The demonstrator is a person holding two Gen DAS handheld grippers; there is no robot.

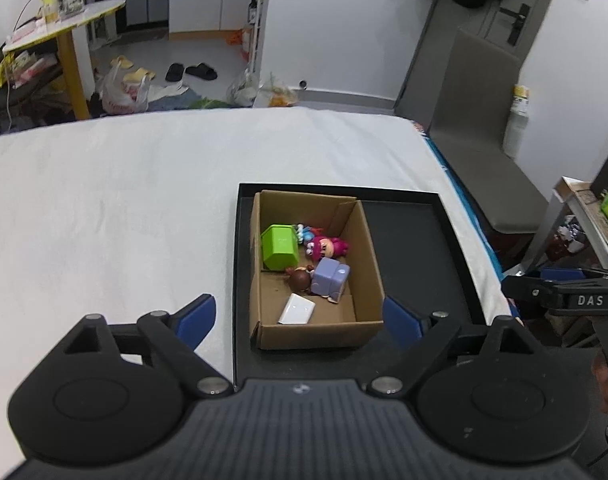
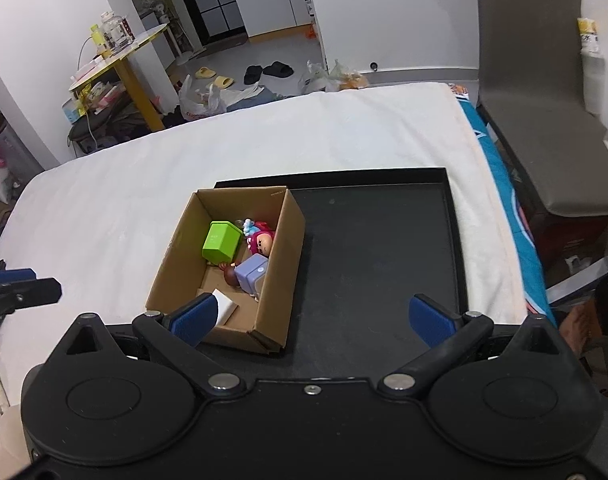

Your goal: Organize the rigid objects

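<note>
An open cardboard box point(image 1: 367, 256) point(image 2: 282, 264) stands in the left part of a black tray point(image 1: 419, 236) point(image 2: 375, 248) on a white-covered bed. Inside lie a green cube point(image 1: 279, 247) point(image 2: 220, 241), a pink-haired doll point(image 1: 327, 247) point(image 2: 263, 241), a lavender block point(image 1: 331, 276) point(image 2: 251, 274), a brown-headed figure point(image 1: 300, 279) and a white block point(image 1: 298, 309) point(image 2: 227, 307). My left gripper point(image 1: 300, 318) is open and empty, hovering over the box's near end. My right gripper point(image 2: 313, 318) is open and empty above the tray's near edge.
The white bed cover point(image 1: 124, 200) point(image 2: 104, 208) spreads left of the tray. A grey chair point(image 1: 487, 132) point(image 2: 535, 100) stands at the bed's right side. Beyond the bed are a yellow table point(image 1: 64, 36), bags and slippers on the floor.
</note>
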